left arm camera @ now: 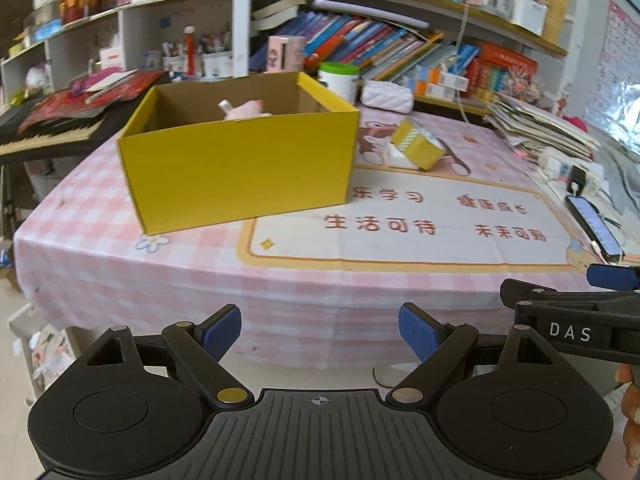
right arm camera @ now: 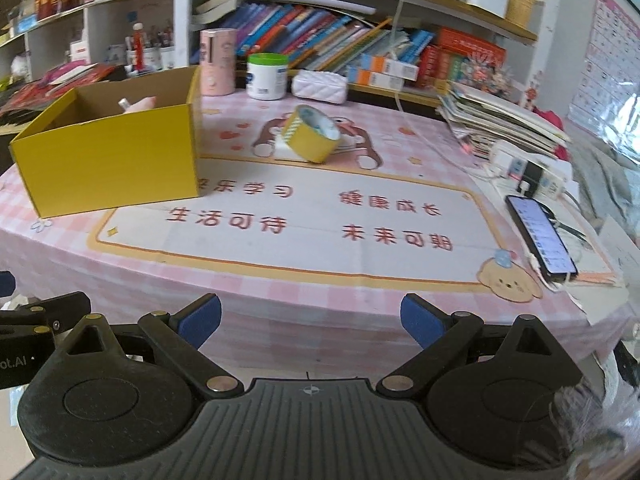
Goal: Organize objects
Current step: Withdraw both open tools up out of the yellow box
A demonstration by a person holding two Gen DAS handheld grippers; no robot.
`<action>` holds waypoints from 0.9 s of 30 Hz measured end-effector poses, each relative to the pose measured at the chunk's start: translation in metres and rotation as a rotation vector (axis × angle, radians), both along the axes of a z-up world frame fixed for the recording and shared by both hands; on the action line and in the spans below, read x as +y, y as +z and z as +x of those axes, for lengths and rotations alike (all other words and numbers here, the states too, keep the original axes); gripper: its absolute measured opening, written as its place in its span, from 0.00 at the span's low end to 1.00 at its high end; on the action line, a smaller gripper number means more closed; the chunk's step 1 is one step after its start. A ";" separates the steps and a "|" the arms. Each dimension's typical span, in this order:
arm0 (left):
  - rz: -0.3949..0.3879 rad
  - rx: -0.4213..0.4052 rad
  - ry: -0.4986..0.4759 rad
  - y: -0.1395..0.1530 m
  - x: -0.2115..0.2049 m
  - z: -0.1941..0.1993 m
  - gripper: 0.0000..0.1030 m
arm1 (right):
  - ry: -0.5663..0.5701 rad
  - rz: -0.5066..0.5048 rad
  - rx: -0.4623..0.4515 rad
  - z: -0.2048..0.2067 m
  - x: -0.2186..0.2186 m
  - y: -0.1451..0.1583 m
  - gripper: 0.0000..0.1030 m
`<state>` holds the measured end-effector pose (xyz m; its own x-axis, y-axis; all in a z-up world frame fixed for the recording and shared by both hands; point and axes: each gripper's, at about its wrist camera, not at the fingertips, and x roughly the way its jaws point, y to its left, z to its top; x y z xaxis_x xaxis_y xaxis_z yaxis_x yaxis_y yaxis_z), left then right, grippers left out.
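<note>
Shelving (left arm camera: 100,20) crammed with jars, pens and boxes fills the far left of the room, with a piano keyboard (left arm camera: 44,136) below it under red papers. Next comes the table, draped in a pink checked cloth (left arm camera: 120,272) with a cream printed panel bearing red characters. On the cloth's left part stands an open yellow cardboard box (left arm camera: 240,168), and a pink item (left arm camera: 246,111) lies inside it, only partly seen over the wall. Just right of the box, apart from it, a roll of yellow tape (right arm camera: 314,134) leans tilted on something white. Behind it, by the back edge, stand a pink cylinder (right arm camera: 217,62), a green-lidded white tub (right arm camera: 267,76) and a white quilted pouch (right arm camera: 319,86). Rows of leaning books (right arm camera: 304,32) crowd the shelves beyond. Farther right lie a stack of papers (right arm camera: 504,120), a power strip (right arm camera: 528,168) and a lit phone (right arm camera: 540,236). Both tools hang before the near table edge: the left gripper (left arm camera: 320,336) and the right gripper (right arm camera: 311,322) each have jaws spread wide with nothing between them
</note>
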<state>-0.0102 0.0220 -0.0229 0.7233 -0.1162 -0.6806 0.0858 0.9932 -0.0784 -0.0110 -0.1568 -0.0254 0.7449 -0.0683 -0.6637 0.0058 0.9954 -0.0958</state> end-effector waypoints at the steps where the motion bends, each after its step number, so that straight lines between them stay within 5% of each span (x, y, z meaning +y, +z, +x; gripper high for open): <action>1: 0.000 -0.002 -0.007 0.001 -0.002 0.001 0.85 | -0.008 0.001 -0.001 0.000 -0.002 0.000 0.94; 27: 0.017 -0.029 -0.044 0.005 -0.032 0.062 0.85 | 0.000 0.011 -0.002 0.064 -0.025 0.000 0.94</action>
